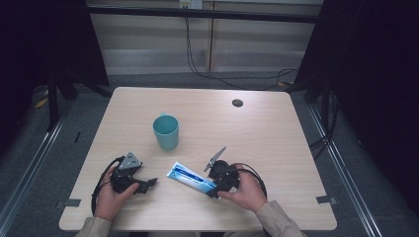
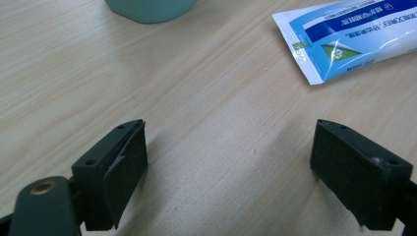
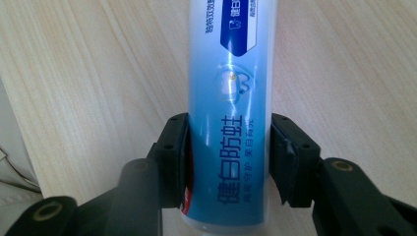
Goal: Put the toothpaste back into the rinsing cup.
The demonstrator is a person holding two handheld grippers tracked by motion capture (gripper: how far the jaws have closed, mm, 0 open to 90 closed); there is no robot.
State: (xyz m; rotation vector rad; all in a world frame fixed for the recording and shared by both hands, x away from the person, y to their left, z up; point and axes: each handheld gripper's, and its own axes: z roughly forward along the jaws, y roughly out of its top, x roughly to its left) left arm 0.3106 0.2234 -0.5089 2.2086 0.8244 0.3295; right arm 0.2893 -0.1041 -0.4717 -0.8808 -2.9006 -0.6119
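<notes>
A blue and white toothpaste tube [image 1: 190,178] lies flat on the wooden table [image 1: 262,138], near the front edge. My right gripper [image 1: 214,188] is at the tube's right end. In the right gripper view its two black pads [image 3: 179,147] sit against both sides of the tube [image 3: 231,73], so my right gripper [image 3: 228,132] is shut on it. My left gripper [image 1: 150,183] rests to the tube's left, open, with only bare wood between the jaws [image 2: 228,147]. The tube's flat crimped end [image 2: 344,39] lies beyond them. A teal cup [image 1: 165,131] stands upright behind the tube.
The cup's base [image 2: 147,10] is at the top edge of the left gripper view. A dark round grommet [image 1: 237,102] sits in the table's far right part. Grey tape marks [image 1: 326,199] are at the table's front corners. Cables hang behind the table.
</notes>
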